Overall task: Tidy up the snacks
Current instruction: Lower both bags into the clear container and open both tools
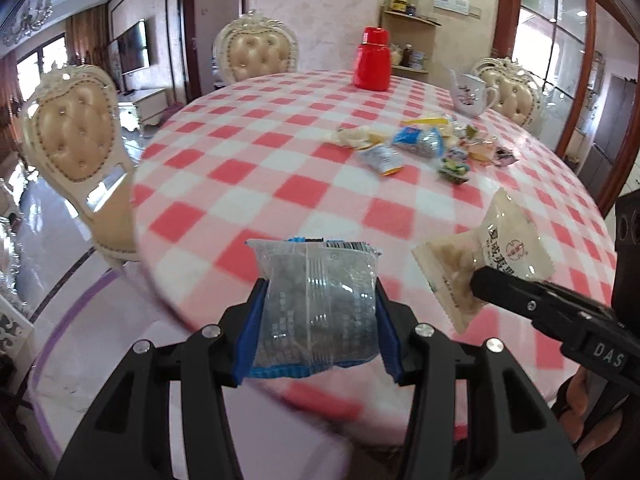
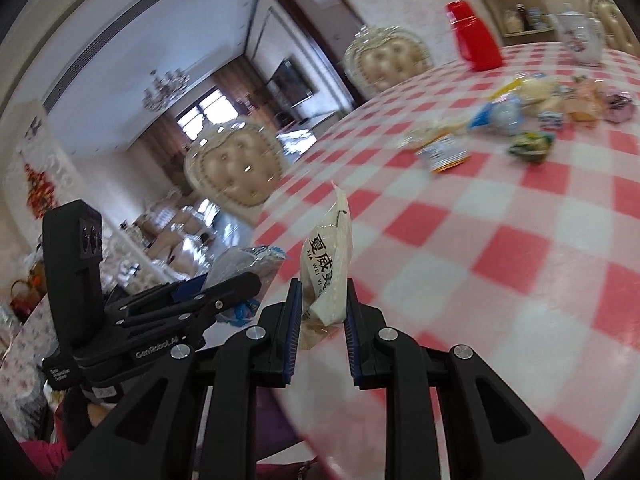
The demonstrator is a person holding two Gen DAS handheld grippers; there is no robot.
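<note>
Left tool (image 1: 318,312): clenched on a clear snack packet with blue ends (image 1: 316,304); blue pads press both its sides; packet held upright above the near edge of the counter.
Right tool (image 2: 322,312): clenched on a white snack packet with black printed characters (image 2: 326,264), gripped near its lower end, top pointing up and away.
Relative position: the two tools sit side by side, near each other but apart; the right tool shows at the right edge of the left wrist view (image 1: 476,280), the left tool at the lower left of the right wrist view (image 2: 240,284).
Counter (image 1: 280,168): round, covered in pink, red and white check.
Loose snacks (image 1: 424,148): small cluster of wrapped packets lying on the far right part of the counter, well apart from both tools.
Red jar (image 1: 373,59): upright at the far side of the counter.
White teapot (image 1: 470,94): upright, right of the red jar, beyond the loose snacks.
Chairs (image 1: 74,128): cream, tufted backs, around the counter.
Image quality: motion blur in both views.
</note>
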